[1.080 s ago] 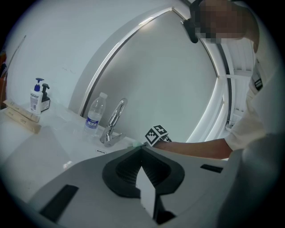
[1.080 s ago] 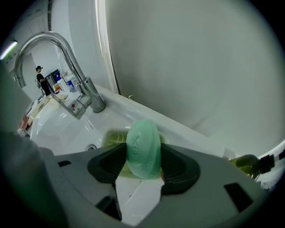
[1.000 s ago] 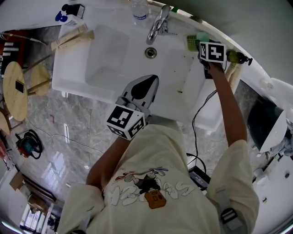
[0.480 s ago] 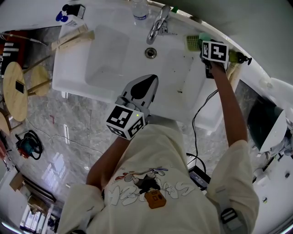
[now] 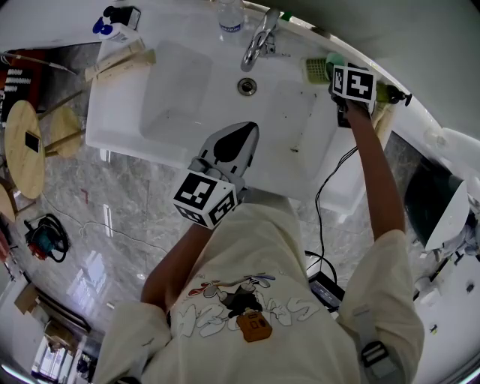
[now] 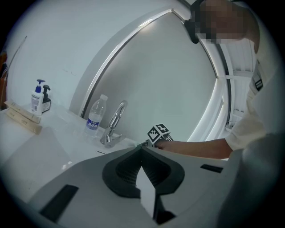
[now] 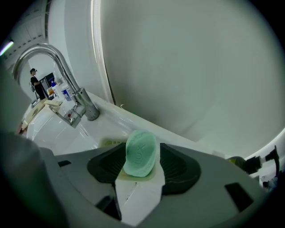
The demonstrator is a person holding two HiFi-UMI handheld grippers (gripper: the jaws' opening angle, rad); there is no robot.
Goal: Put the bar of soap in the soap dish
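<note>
A pale green bar of soap (image 7: 141, 149) stands upright between the jaws of my right gripper (image 7: 141, 156), which is shut on it. In the head view that gripper's marker cube (image 5: 352, 82) is at the back right of the white sink (image 5: 225, 82). The soap (image 5: 332, 59) shows just past the cube, beside the yellow-green soap dish (image 5: 316, 70). A strip of the dish (image 7: 108, 143) shows below the soap on the rim. My left gripper (image 5: 229, 146) hangs shut and empty over the sink's front edge, its jaws (image 6: 142, 150) meeting at the tip.
A chrome faucet (image 5: 257, 41) and a water bottle (image 5: 229, 18) stand at the back of the sink. A pump bottle (image 5: 112, 28) and wooden pieces (image 5: 120, 61) lie at the left end. A dark green bottle (image 5: 388, 93) sits right of the right gripper. Wooden stools (image 5: 30, 146) stand on the marble floor at left.
The right gripper with the soap has shifted slightly right and toward the back wall. The left gripper has stayed put.
</note>
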